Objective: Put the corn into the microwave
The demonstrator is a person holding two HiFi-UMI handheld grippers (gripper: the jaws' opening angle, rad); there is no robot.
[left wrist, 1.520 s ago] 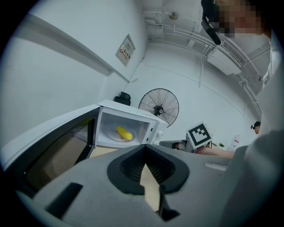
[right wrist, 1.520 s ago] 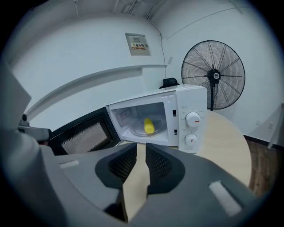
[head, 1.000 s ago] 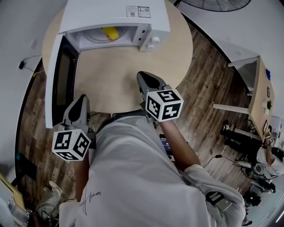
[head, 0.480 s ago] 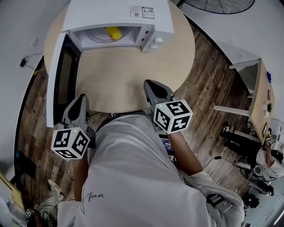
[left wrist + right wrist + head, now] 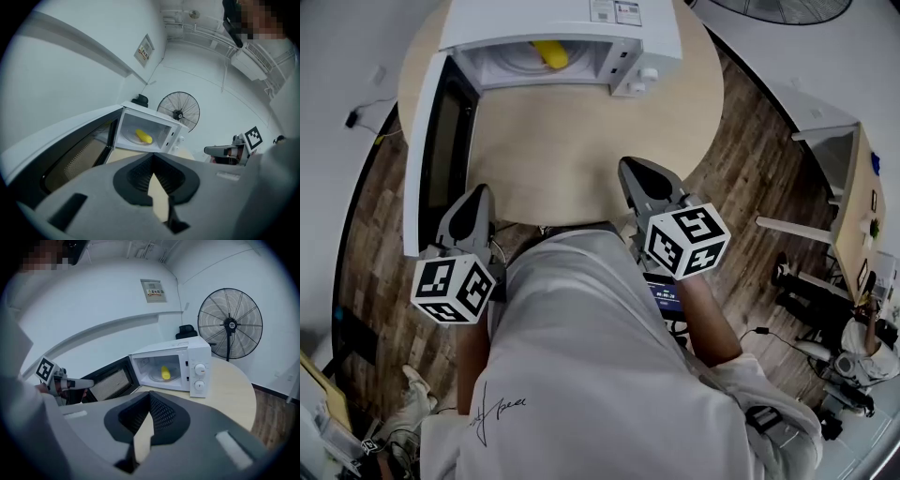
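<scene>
Drawn back toward the lower right of the head view, the right claw (image 5: pixel 642 173) now sits nearer the person's body than a second ago. The left claw (image 5: pixel 476 199) has hardly shifted.

The corn (image 5: pixel 549 53) is a short, bright yellow cob. It lies on its side on the round glass plate (image 5: pixel 157 377) inside the microwave (image 5: pixel 534 19), at the top centre of the head view. In the right claw's view the cob stands out sharply against the white cavity, just left of the control panel with its two knobs (image 5: pixel 200 369).

The microwave door (image 5: pixel 431 150) is swung wide open toward the left of the frame, its dark window showing a fine mesh. The oven stands at the far side of a round, pale wooden counter (image 5: pixel 553 141).

Both claws hover over the near edge of the counter, well apart from the corn and the oven. Each has its jaws pressed together at the tips with nothing held between them. A large standing fan (image 5: pixel 229 324) is at the upper right of the right claw's view, behind the counter.
</scene>
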